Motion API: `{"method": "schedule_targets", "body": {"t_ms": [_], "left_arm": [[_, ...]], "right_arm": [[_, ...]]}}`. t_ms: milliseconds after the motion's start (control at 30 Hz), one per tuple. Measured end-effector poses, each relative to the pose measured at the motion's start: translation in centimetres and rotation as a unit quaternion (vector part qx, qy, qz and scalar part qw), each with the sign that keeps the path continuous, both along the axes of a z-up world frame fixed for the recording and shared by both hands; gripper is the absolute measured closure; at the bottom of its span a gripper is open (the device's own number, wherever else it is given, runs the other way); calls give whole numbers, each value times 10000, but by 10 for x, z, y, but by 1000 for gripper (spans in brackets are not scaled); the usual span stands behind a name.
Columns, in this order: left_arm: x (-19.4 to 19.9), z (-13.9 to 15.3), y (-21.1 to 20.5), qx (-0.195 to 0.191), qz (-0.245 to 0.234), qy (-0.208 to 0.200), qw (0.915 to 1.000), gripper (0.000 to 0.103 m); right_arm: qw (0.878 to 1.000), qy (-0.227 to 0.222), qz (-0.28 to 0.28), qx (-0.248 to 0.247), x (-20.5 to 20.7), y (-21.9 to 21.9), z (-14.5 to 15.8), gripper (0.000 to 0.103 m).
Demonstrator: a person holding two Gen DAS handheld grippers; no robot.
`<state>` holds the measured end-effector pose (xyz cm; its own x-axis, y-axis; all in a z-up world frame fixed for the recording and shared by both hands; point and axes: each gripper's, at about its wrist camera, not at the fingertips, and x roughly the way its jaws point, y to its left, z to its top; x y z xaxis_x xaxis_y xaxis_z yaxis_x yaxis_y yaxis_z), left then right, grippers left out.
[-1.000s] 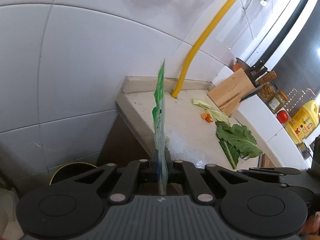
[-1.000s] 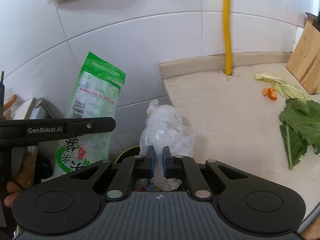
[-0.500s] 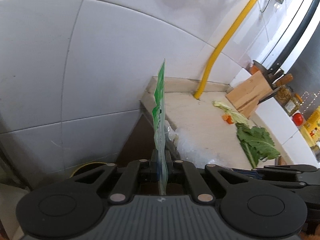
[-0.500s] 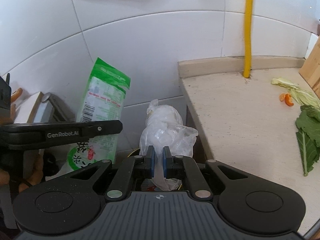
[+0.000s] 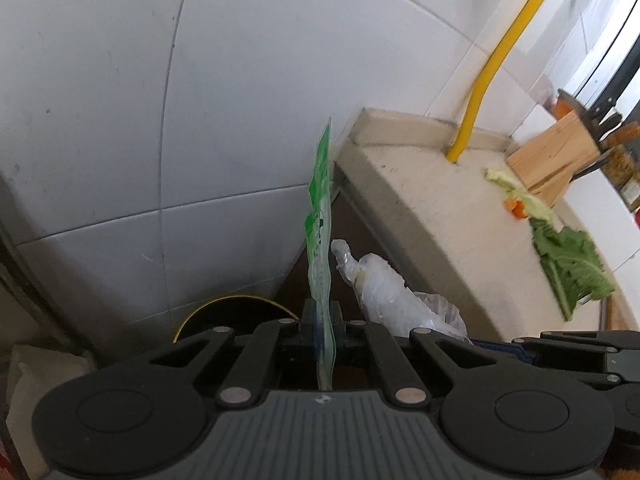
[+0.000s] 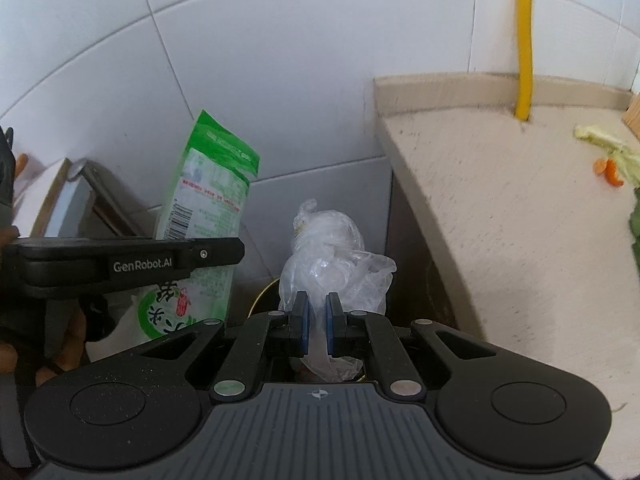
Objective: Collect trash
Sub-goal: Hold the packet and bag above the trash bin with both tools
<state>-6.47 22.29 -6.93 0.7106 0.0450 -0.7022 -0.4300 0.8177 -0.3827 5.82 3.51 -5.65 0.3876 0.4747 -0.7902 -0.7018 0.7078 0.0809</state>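
My left gripper (image 5: 322, 312) is shut on a flat green and white food packet (image 5: 320, 216), held upright and edge-on; its printed face shows in the right wrist view (image 6: 208, 204). My right gripper (image 6: 315, 308) is shut on a crumpled clear plastic bag (image 6: 328, 248), also seen in the left wrist view (image 5: 384, 292). Both hang past the left end of the beige counter (image 6: 500, 220), above a dark bin with a yellow rim (image 5: 236, 312). The bin is mostly hidden by the grippers.
White wall tiles (image 5: 240, 100) lie straight ahead. On the counter lie green leaves (image 5: 568, 264), pale cabbage scraps (image 6: 608, 148) and orange peel (image 6: 608, 170). A yellow pipe (image 6: 524, 40) rises at the back; a wooden knife block (image 5: 556, 156) stands further right.
Both grippers have moved left and down off the counter end with their loads. The counter has slid right in both views and the bin rim shows more.
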Motion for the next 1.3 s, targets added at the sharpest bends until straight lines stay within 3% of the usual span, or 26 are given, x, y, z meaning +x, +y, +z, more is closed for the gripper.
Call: {"method": "schedule_targets", "body": {"t_ms": [633,1300], "left_arm": [[15,-22,1,134,10,656,9978,103],[25,-33,2,176,-19,1003,9948,103]], "right_arm": [[9991,413,-39,-62,26,13,-38,92],[9973,717,-80,-170,43,27,-65,92]]}}
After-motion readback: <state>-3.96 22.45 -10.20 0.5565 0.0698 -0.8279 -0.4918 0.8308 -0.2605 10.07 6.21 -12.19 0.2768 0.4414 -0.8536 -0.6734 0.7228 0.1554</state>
